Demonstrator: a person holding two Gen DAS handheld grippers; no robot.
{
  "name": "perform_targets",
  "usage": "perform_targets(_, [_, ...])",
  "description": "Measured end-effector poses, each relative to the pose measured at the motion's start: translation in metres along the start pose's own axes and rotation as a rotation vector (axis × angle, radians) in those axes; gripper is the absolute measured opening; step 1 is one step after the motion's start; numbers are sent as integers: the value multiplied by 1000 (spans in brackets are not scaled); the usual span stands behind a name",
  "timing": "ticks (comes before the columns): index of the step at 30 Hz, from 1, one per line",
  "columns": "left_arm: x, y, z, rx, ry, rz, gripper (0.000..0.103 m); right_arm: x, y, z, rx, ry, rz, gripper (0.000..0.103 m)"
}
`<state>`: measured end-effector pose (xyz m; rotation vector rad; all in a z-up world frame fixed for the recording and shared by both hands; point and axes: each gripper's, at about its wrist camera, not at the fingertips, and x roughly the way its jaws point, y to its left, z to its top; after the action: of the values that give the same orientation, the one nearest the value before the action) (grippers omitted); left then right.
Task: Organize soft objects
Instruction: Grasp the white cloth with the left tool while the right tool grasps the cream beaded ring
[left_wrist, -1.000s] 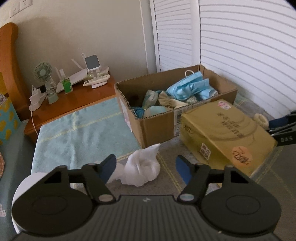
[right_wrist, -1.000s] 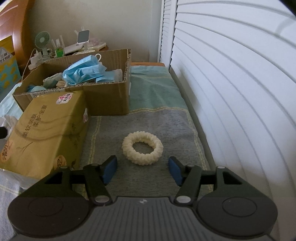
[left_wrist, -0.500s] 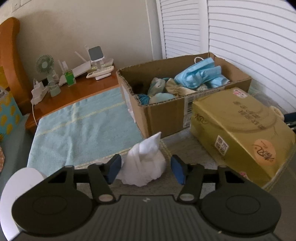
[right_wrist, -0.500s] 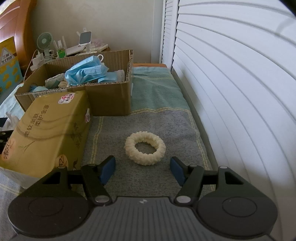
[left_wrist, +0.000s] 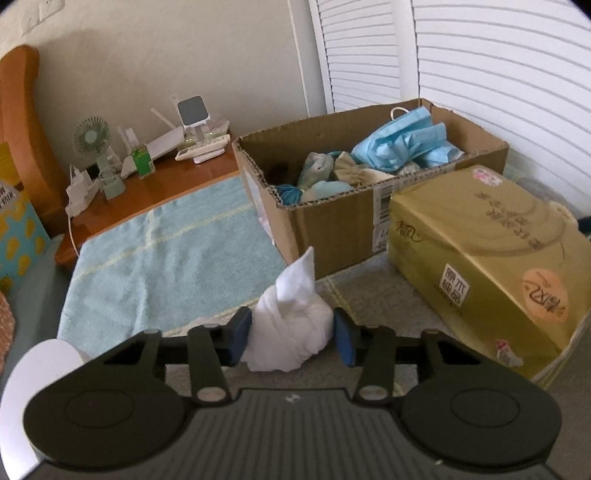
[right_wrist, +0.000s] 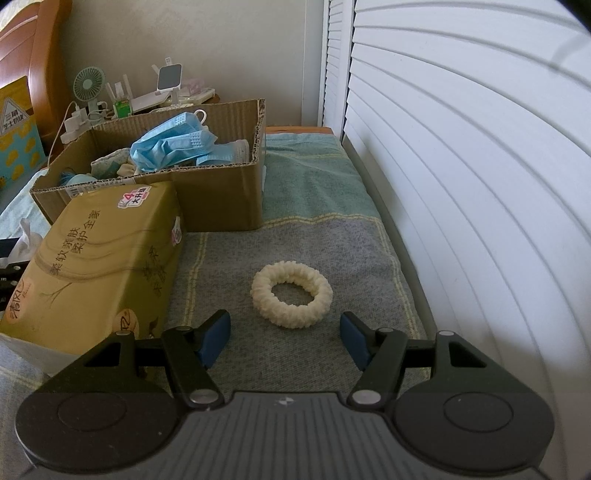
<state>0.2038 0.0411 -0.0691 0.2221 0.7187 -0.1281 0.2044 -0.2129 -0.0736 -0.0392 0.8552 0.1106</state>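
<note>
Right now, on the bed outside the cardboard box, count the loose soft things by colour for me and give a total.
White: 1, the tissue wad between the left gripper's pads.
Cream: 1, the scrunchie lying ahead of the open right gripper.
Gold: 1, the tissue pack beside the box.
Total: 3

Home bedroom: wooden headboard (left_wrist: 18, 122), nightstand (left_wrist: 147, 195) with desk fan (left_wrist: 92, 138), louvered shutters (left_wrist: 498, 55).

Left gripper (left_wrist: 292, 336) pitched downward, jaws just closed further, blue pads (left_wrist: 242, 332) set against white cloth (left_wrist: 290, 332), right gripper (right_wrist: 284, 338) pitched downward, jaws held apart, nothing gripped.
</note>
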Motion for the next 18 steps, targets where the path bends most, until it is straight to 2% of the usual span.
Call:
perform_targets(7, [-4, 3, 1, -19, 2, -18, 44, 0, 2, 0, -6, -7, -5, 70])
perform_targets(14, [-4, 5, 1, -20, 8, -18, 45, 1, 8, 3, -81, -39, -28, 70])
perform_targets(18, [-3, 5, 1, -18, 10, -25, 45, 3, 9, 6, -94, -41, -25, 66])
